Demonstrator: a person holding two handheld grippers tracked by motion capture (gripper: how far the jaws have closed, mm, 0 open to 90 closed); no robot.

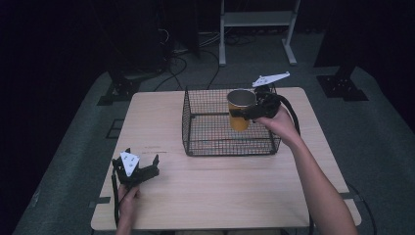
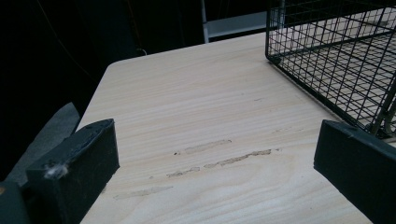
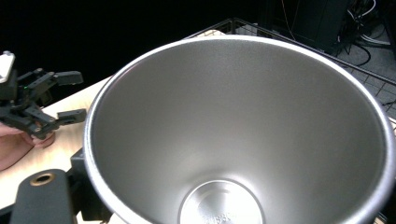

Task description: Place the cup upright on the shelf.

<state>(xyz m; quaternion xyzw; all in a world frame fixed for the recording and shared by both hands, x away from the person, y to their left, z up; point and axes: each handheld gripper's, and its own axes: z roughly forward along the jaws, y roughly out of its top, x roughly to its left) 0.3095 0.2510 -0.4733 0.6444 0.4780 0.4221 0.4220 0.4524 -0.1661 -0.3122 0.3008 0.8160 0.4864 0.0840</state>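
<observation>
A yellow cup with a steel inside hangs upright over the black wire basket, held by my right gripper, which is shut on its side. The right gripper view looks straight down into the cup's bare metal bowl; it is empty. My left gripper rests low at the table's front left, jaws wide apart with nothing between them. In the left gripper view its two black fingers frame bare wood, with the basket corner at the upper right.
The wooden table has free room in front of and left of the basket. Faint scuff marks lie on the wood. A white shelf frame and cables stand on the floor beyond the table.
</observation>
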